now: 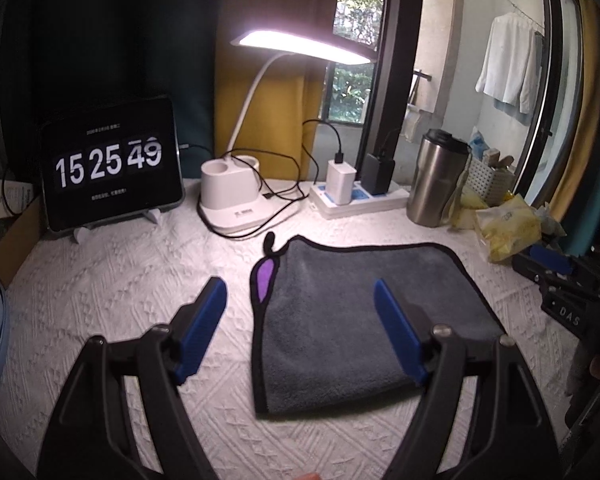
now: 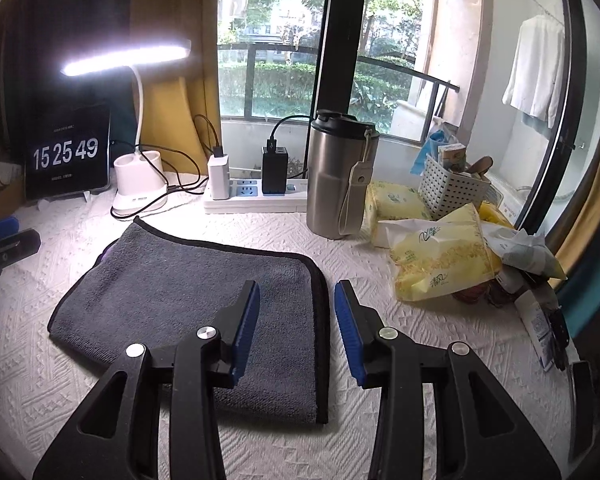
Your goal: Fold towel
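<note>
Left wrist view: the left gripper [image 1: 300, 300], black-armed with 2 blue-padded fingers, is held with its jaws spread wide and nothing is gripped between them. Its left finger hangs over the bare white textured tablecloth [image 1: 112, 280]; its right finger hangs over the folded grey microfibre towel with black trim [image 1: 340, 308]. The towel is laid flat on the cloth in the middle of the table, and a small purple patch [image 1: 265, 276] is exposed at its far left corner, probably an inner layer, though the view is too distorted to be sure. Behind the towel are seen a white desk lamp with a lit head [image 1: 244, 196], a black tablet showing 15 25 49 [image 1: 110, 168], a white power strip with 2 chargers plugged in [image 1: 356, 196] and a steel insulated tumbler with a black lid [image 1: 438, 180].

In the right wrist view, the right gripper [image 2: 296, 300] is likewise seen parted, moderately wide, with nothing held. The towel's right-hand black edge lies below the gap between its fingers, the left finger over grey pile and the right finger over tablecloth. Yellow tissue packs [image 2: 440, 264] and a white perforated basket [image 2: 452, 188] are stacked to the right, well apart from the towel.
</note>
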A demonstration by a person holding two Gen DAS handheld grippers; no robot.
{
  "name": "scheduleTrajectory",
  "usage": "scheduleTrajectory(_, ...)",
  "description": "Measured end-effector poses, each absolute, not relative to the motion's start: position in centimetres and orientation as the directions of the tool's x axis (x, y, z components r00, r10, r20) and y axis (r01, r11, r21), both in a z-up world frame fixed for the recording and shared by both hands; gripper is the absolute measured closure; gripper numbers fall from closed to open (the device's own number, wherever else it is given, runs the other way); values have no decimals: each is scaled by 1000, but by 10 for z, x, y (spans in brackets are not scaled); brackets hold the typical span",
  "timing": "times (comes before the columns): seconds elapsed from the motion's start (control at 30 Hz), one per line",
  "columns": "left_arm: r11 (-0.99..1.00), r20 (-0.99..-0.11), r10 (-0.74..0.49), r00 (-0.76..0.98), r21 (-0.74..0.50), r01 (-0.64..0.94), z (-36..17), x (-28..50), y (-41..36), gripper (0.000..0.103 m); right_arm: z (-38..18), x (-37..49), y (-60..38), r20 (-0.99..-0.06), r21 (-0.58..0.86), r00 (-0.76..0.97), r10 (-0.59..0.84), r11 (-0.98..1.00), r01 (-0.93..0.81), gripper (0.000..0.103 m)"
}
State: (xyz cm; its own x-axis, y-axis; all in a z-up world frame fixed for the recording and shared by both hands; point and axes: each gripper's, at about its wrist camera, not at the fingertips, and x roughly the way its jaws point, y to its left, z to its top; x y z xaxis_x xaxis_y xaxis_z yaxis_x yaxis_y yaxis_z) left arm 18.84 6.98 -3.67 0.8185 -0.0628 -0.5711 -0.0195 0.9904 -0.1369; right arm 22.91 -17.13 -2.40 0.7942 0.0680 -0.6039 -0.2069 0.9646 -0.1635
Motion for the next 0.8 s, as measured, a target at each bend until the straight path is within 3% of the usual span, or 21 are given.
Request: scheduleTrajectory(0.8, 992, -505, -98, 858, -118, 44, -10, 117, 43, 25, 10, 155, -174, -536, -140, 836, 121, 963, -229, 62)
